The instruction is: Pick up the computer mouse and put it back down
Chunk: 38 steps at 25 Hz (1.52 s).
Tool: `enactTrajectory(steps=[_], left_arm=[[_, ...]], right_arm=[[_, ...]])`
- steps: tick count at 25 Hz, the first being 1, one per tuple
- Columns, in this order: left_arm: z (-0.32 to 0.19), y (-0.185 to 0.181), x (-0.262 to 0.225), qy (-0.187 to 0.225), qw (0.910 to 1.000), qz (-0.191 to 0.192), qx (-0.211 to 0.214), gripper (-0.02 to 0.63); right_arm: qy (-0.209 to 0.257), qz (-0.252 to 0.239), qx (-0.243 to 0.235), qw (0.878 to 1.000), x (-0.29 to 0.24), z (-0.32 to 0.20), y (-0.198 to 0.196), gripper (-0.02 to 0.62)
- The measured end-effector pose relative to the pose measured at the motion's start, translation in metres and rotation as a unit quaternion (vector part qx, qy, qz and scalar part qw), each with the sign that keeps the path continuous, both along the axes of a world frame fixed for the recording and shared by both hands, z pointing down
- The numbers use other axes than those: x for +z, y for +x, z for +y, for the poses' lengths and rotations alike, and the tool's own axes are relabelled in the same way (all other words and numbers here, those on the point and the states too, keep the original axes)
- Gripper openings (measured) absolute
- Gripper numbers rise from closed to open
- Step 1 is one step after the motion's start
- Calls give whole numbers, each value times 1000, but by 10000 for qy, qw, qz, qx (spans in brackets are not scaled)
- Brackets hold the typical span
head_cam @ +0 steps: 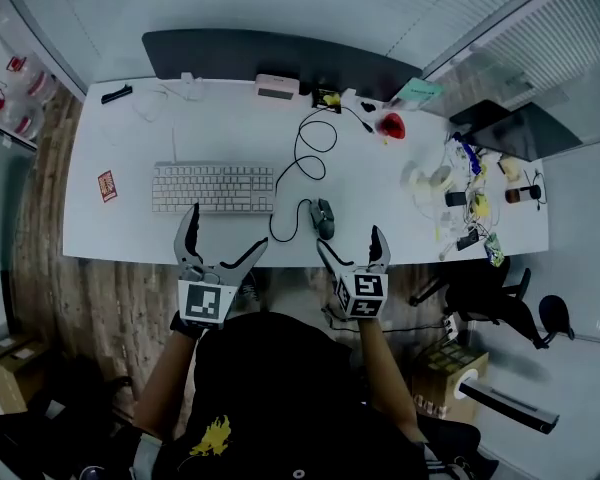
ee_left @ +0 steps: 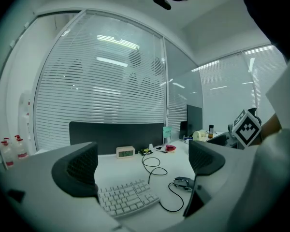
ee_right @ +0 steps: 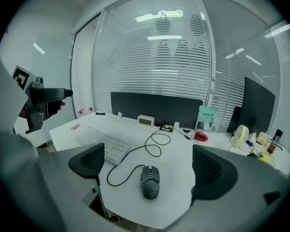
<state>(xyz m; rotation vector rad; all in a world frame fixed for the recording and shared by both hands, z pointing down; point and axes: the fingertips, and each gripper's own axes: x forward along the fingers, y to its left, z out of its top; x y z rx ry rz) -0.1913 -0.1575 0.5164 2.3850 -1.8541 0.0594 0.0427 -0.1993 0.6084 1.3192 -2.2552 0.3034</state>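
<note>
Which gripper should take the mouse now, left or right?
Right. The right gripper is open with the mouse straight ahead of it; the left gripper, also open, sits nearer the keyboard.

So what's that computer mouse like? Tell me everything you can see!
The mouse is dark grey, plastic-looking, with a lighter strip down its front middle. It lies flat on the white desk near the front edge, right of the keyboard. Its black cable loops away across the desk. Nothing grips it; the right gripper hangs open, short of it.
</note>
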Motion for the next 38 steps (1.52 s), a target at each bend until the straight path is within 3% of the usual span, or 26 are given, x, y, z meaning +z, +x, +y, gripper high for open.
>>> enactTrajectory(steps=[9, 16, 22, 27, 36, 38], left_arm=[[-26, 29, 49, -961, 9942, -342, 331, 586], [-31, 45, 83, -1261, 9902, -364, 471, 586], [-33, 56, 87, -1394, 9887, -242, 498, 586], [-33, 60, 91, -1415, 9867, -509, 621, 586], [-28, 60, 87, -1431, 9861, -519, 663, 586], [-26, 60, 84, -1399, 9869, -492, 642, 586]], right_arm=[[-761, 198, 97, 9969, 93, -38, 6, 555], [-1559, 304, 126, 9872, 170, -47, 8, 519], [-1684, 532, 53, 9843, 195, -54, 5, 476], [-1728, 595, 4, 9832, 201, -54, 2, 436], [-1720, 609, 76, 9832, 202, -51, 1, 302], [-1705, 587, 116, 9835, 204, -50, 3, 301]])
